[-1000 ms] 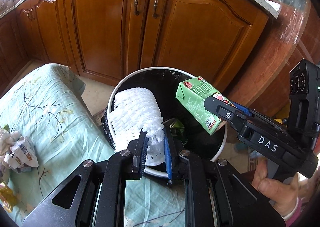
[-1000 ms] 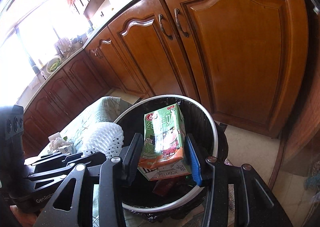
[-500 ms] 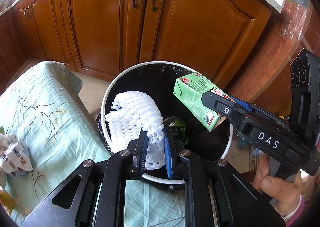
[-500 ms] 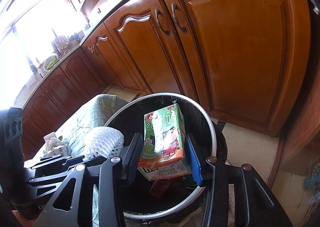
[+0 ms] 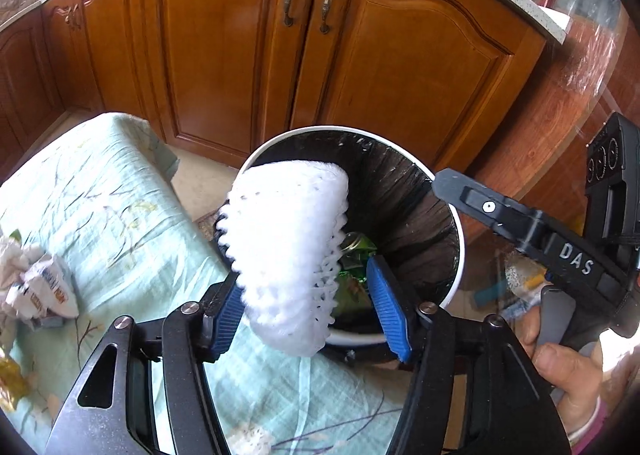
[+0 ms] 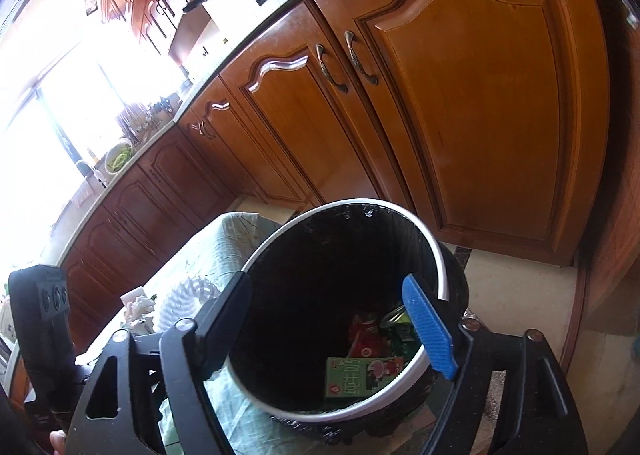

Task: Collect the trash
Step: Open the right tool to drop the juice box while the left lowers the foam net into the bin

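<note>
Item: left claw (image 5: 308,305). Its jaws have just been opening and now stand apart; the white foam fruit net (image 5: 288,251) sits between them, leaning on the left pad, with a clear gap to the right pad. We judge it released but not yet fallen.

Item: right claw (image 6: 332,329). Its jaws have just been opening and stand wide, with nothing between them. The green milk carton (image 6: 362,373) lies below it, at the bottom of the bin.

Item: trash bin (image 5: 456,231), white-rimmed with a black liner, directly ahead of and under both claws. The net overhangs its near-left rim.

Item: crumpled wrappers (image 5: 36,287), on the green-clothed surface (image 5: 120,223), well to the left of the left claw.

Step in hand, as we judge it: dropping the net. To do it well we tip the left claw toward the bin's centre so the net slides off the pad inside the rim, not onto the cloth; foam tends to cling.
</note>
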`<move>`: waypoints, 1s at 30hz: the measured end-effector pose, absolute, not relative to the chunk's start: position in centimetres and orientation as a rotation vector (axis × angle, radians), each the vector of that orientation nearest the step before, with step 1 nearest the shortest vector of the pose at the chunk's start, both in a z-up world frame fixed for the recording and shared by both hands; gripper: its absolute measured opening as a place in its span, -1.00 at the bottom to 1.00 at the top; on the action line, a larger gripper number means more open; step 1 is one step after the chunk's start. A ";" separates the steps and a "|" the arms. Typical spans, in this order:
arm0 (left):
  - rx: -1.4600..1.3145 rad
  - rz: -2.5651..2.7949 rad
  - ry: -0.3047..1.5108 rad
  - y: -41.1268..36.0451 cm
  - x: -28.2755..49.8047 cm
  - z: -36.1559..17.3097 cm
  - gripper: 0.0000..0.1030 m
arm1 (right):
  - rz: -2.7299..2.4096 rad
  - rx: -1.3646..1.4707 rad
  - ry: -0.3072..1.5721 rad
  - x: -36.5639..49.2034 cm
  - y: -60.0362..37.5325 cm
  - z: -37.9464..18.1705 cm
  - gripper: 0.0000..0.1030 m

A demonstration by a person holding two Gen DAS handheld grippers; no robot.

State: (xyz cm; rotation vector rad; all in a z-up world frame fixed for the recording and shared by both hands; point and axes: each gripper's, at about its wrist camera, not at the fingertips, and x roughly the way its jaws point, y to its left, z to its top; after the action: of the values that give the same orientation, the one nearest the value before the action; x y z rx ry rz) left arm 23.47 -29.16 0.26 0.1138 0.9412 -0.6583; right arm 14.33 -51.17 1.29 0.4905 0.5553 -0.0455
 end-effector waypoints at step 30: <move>0.049 -0.703 0.845 -27.4 23.0 2.5 -0.43 | -0.107 0.550 0.425 9.4 -49.3 2.4 0.70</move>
State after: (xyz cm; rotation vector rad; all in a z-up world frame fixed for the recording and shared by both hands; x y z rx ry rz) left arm 23.05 -27.39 2.48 0.0492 0.8447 -0.7028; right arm 9.44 -49.30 2.45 0.5503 0.4250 -0.1067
